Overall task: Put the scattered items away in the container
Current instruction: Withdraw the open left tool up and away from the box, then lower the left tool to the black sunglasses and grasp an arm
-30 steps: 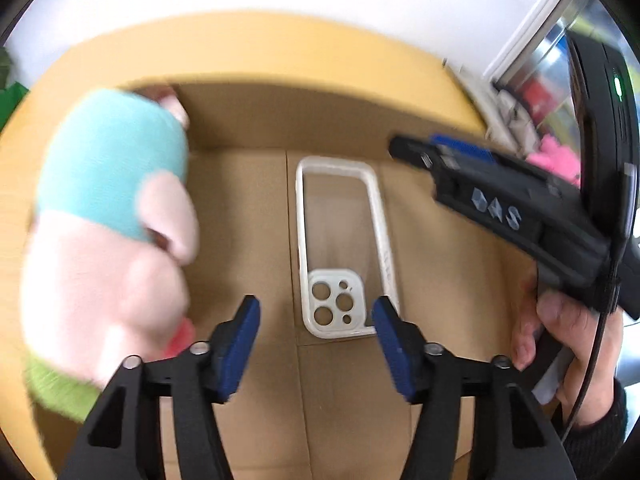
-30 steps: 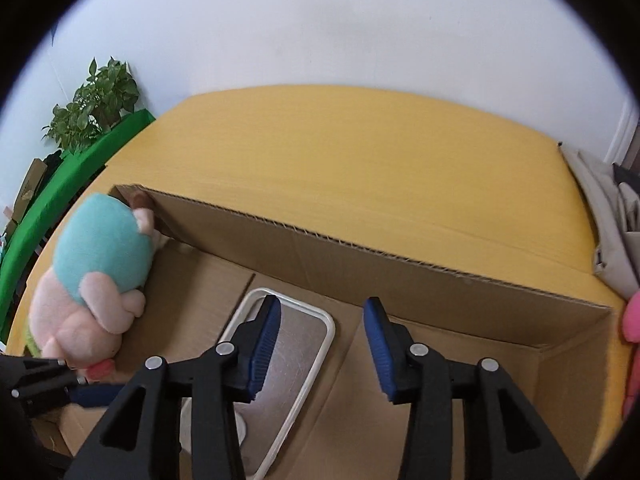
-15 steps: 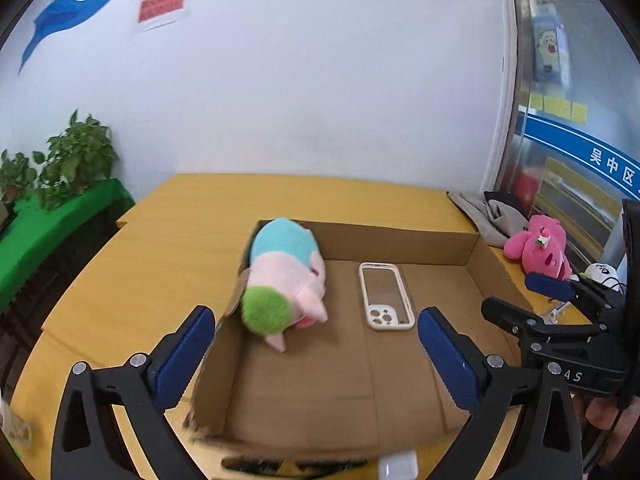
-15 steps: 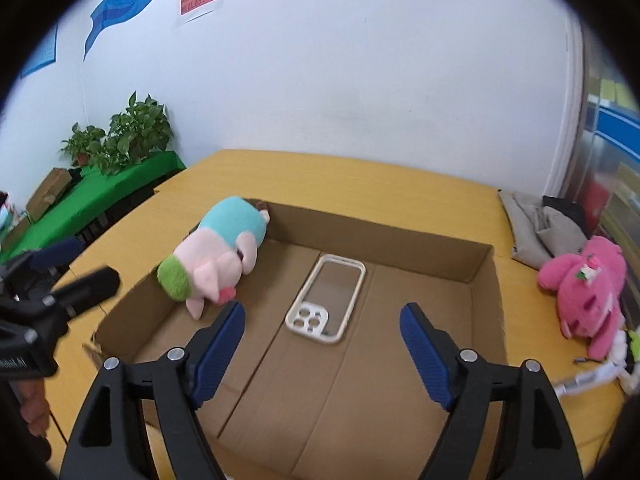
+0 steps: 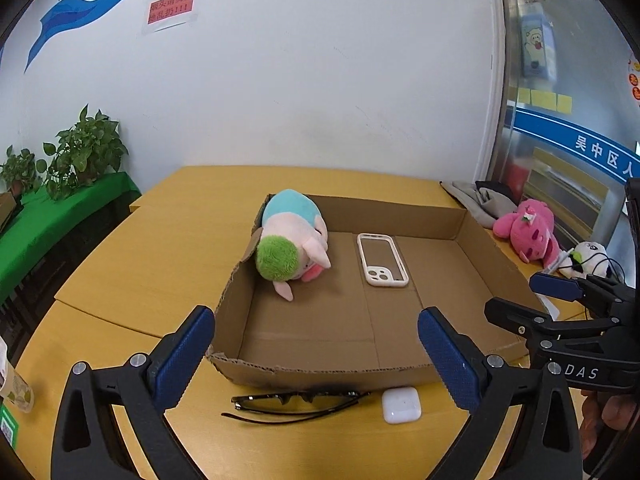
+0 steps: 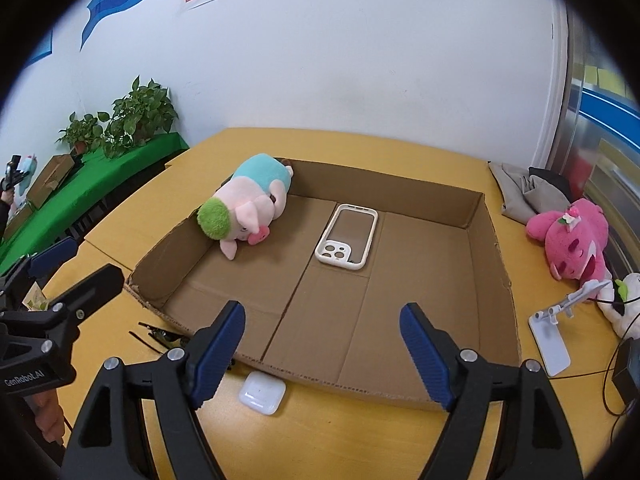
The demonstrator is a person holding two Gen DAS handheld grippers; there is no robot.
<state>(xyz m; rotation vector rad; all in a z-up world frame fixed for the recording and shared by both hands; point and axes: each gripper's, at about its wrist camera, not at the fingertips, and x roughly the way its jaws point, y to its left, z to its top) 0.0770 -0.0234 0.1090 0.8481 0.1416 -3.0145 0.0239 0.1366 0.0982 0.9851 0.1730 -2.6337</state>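
Left wrist view: left claw (image 5: 316, 350) gapes, empty, tilted toward cardboard box (image 5: 460, 222).

We look down and forward from both wrists, set back at the near edge of the box (image 5: 344, 372). Our left view sits left, our right view right; both share the box (image 6: 320, 384), toy (image 5: 292, 240) and case (image 6: 347, 236).

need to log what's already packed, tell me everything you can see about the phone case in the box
The phone case is an empty off-white bumper, apparently soft plastic, with a clear back through which the cardboard shows. A white camera block with three round holes sits at its near end. It lies flat on the floor of the cardboard box, lengthwise toward the back wall, apart from the plush toy. Nothing but the box floor touches it.
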